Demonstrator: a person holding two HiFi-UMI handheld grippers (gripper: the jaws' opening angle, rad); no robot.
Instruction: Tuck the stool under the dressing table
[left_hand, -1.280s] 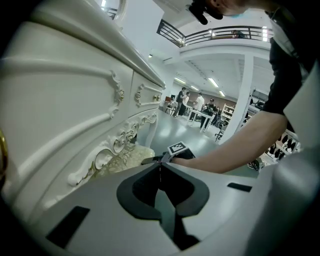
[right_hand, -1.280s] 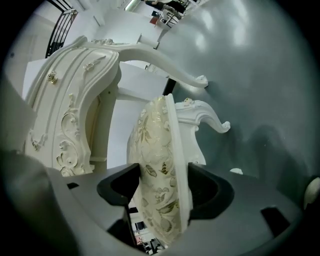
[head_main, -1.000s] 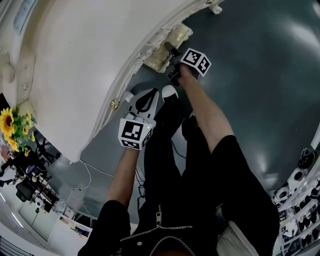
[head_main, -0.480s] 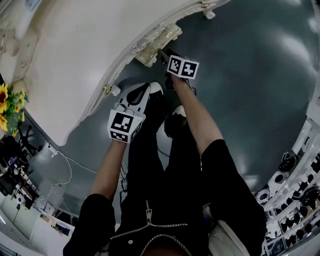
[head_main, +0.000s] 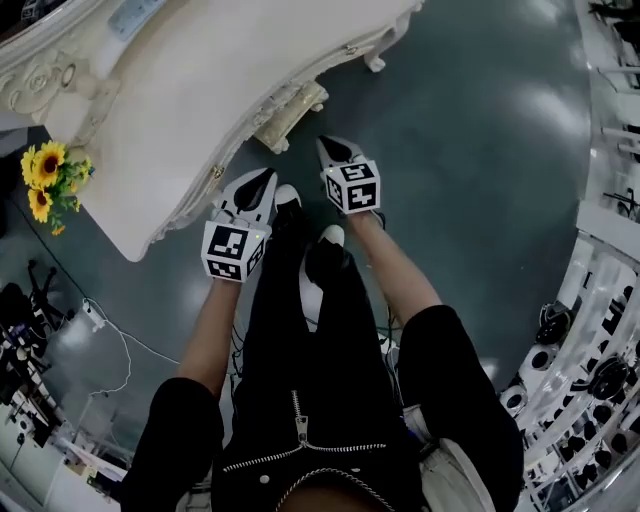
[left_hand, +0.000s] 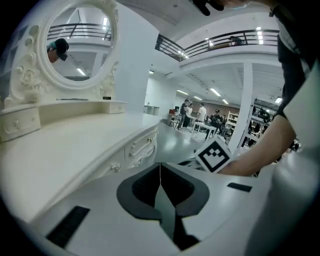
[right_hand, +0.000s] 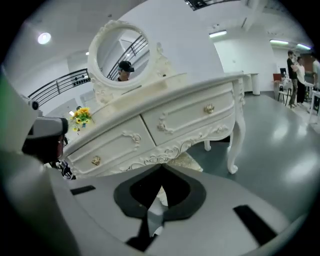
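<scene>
Peeking out from under the front edge of the dressing table (head_main: 170, 110), the stool (head_main: 295, 108) shows only a strip of its near side; the rest is hidden beneath the tabletop, so it looks largely tucked in. It lies on the far side of both grippers, and apart from both. The right gripper (head_main: 328, 148) is the nearer, with its tips just to the right of the visible strip; the left gripper (head_main: 262, 182) sits further back and to the left, beside the table's curved edge. The stool's long axis appears to follow the table front, so any last push would, I judge, go straight away from the person and deeper under the table. What shows is a pale cream, finely patterned cushion edge with ornate trim that matches the carved white table, standing on the dark glossy floor (head_main: 480, 150). The left gripper's jaws are pressed together with nothing between them. The right gripper's jaws have just been closing and now meet, also on nothing.
</scene>
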